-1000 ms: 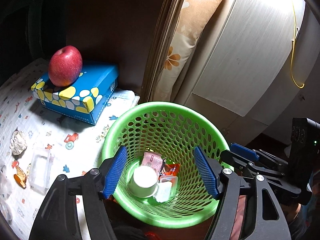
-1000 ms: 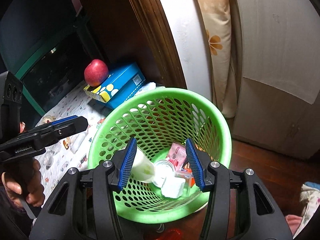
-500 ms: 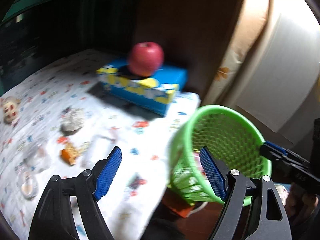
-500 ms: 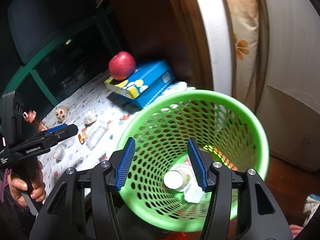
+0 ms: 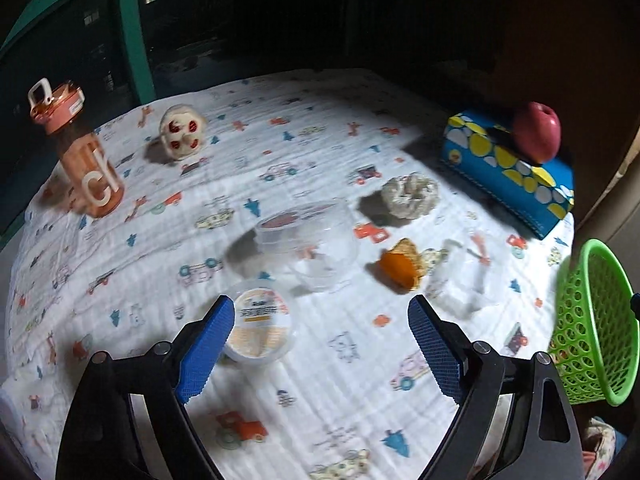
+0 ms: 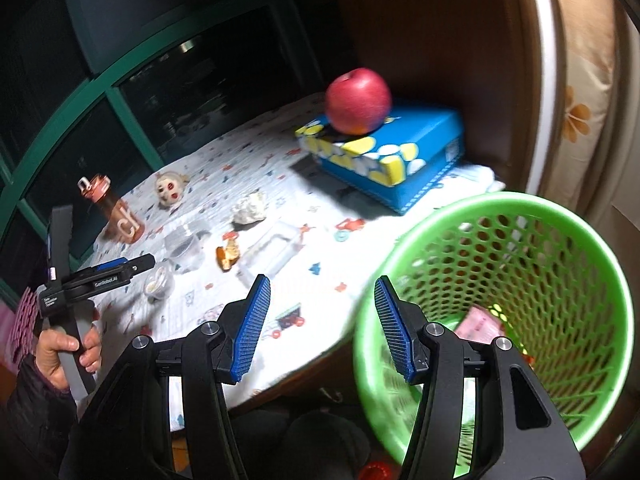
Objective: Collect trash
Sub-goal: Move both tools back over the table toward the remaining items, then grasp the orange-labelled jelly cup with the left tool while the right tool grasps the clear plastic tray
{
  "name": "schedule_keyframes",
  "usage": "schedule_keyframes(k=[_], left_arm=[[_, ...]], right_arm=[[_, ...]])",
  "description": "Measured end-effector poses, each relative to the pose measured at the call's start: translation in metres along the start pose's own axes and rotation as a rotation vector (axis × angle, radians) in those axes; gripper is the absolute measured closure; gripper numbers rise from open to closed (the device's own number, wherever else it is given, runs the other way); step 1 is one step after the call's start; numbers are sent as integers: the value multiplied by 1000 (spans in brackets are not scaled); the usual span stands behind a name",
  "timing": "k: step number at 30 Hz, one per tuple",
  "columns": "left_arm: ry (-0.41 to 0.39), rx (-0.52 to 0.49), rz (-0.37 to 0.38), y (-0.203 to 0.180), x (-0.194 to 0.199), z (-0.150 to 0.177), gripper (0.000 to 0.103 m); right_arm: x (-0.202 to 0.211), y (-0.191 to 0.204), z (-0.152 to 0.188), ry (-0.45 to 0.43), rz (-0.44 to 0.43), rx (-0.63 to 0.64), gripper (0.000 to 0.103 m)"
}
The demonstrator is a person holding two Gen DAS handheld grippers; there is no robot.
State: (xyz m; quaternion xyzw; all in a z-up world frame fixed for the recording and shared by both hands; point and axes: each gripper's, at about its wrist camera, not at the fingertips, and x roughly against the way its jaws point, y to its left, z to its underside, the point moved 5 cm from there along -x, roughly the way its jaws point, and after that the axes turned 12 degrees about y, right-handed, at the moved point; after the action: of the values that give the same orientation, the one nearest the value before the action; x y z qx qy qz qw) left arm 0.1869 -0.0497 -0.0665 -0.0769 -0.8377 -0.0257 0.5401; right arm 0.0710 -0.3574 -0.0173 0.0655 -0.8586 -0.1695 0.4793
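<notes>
Over the tablecloth [image 5: 320,380] we hold the left gripper [image 5: 318,344] with its jaws wide apart and empty, since the small lidded cup [image 5: 259,330] just beside its left finger looks like the nearest trash to take; beyond that cup lie a clear tub [image 5: 312,240], an orange peel [image 5: 402,266] and a crumpled tissue [image 5: 410,195]; the right gripper [image 6: 320,328], also spread and empty, hangs at the table edge beside the green basket [image 6: 560,216], which sits right of the cup, ready to receive; the apple [image 6: 357,100] rests on the blue box [image 6: 400,160], probably not trash.
</notes>
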Motion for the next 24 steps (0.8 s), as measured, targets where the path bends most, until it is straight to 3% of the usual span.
schedule_keyframes(k=[7,18,21,24], left_arm=[[59,29,-17,39,-27,6,13],[116,28,21,49,-57,8,13],[122,19,31,48,-62,8,17],[129,17,59,48,-65,9,27]], right_arm=[[-27,38,-5,46,-23,59,48],[-73,66,-13,129,-11,96,48],[-86,70,-19,139,4,94,29],[-98,72,-26,150,30,96,29]])
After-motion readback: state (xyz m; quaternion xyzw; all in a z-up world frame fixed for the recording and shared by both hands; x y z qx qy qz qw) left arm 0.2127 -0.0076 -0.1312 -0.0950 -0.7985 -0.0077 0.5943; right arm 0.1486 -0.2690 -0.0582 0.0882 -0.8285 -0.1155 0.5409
